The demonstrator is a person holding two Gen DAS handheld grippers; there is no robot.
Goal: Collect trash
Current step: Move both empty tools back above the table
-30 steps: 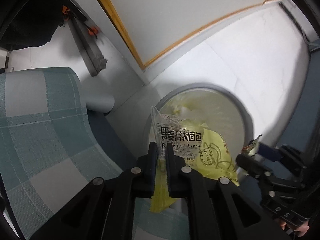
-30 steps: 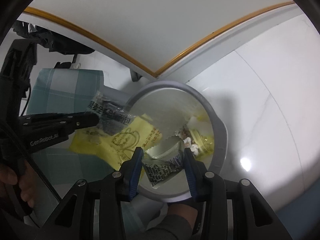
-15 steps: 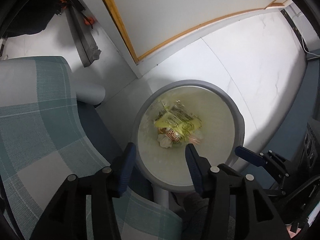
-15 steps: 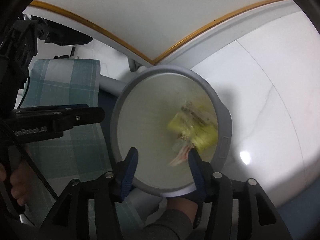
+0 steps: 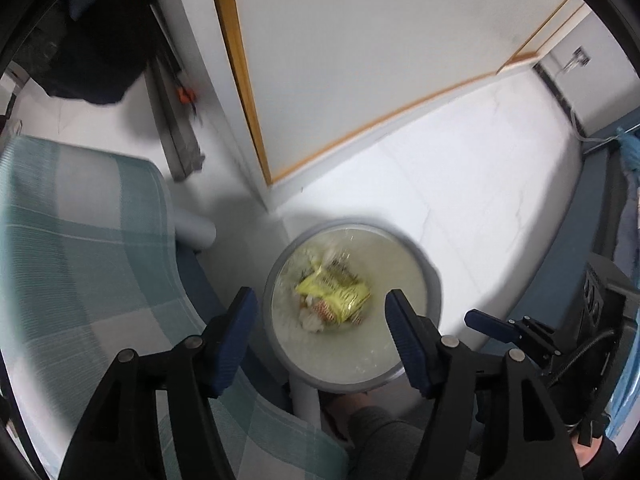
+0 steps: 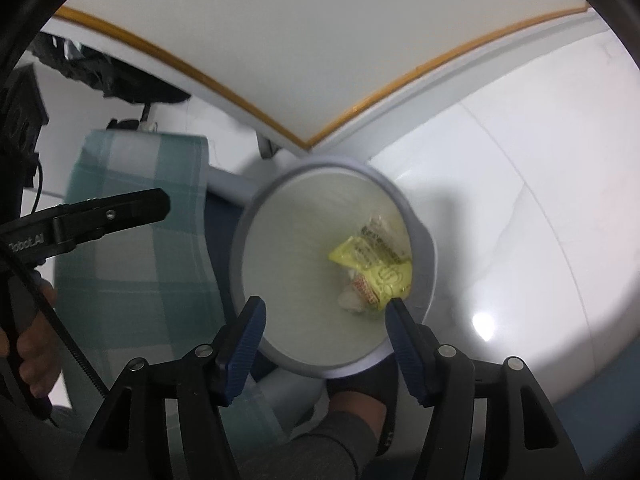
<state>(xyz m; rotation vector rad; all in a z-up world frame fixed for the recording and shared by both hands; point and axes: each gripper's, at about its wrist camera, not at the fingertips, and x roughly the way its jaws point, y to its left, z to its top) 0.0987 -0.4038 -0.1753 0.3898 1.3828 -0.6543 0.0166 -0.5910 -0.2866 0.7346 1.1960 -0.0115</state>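
Observation:
A round grey trash bin stands on the white floor below both grippers. At its bottom lies a yellow bread wrapper on top of other crumpled wrappers. My left gripper hangs high above the bin, its jaws opening with nothing between them. My right gripper also hovers over the bin, jaws opening and empty. The left gripper's finger shows at the left of the right wrist view.
A green-and-white checked chair seat borders the bin on the left. A white wall panel with an orange edge rises behind. A person's foot and grey trouser leg stand beside the bin.
Both grippers let go of their wrappers, which fell into the bin. The jaws of both opened wide, and the left gripper rose well above the bin.

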